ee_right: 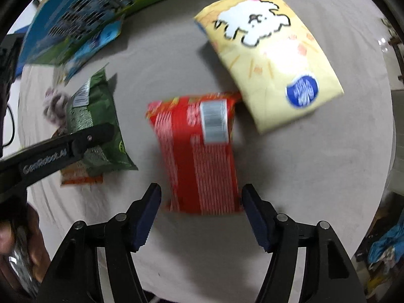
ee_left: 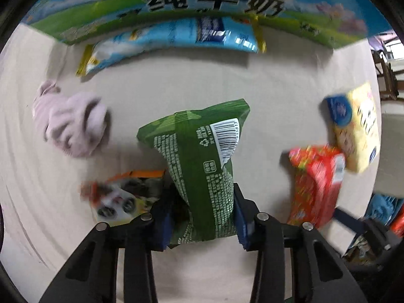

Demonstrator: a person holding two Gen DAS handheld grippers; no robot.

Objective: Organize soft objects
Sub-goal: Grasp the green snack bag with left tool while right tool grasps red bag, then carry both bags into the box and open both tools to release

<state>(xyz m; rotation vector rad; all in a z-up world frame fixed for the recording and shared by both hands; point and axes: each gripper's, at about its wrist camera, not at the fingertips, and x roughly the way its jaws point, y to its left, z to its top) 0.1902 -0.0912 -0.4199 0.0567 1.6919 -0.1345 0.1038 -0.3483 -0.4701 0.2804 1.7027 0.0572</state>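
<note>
My left gripper (ee_left: 203, 221) is shut on a green snack bag (ee_left: 199, 166), its blue pads pressing the bag's lower part; the bag also shows in the right wrist view (ee_right: 97, 126) with the left finger across it. An orange snack pack (ee_left: 126, 197) lies under and left of it. My right gripper (ee_right: 200, 216) is open, its jaws on either side of the lower end of a red snack bag (ee_right: 202, 151), which lies flat on the cloth. A yellow tissue pack (ee_right: 270, 55) lies beyond the red bag. A pink cloth (ee_left: 70, 121) lies at the left.
A milk carton box (ee_left: 202, 7) stands at the back of the beige tablecloth (ee_left: 176, 80), with a blue snack bag (ee_left: 176, 40) lying against it. The table edge runs along the right (ee_right: 388, 126), with clutter on the floor beyond.
</note>
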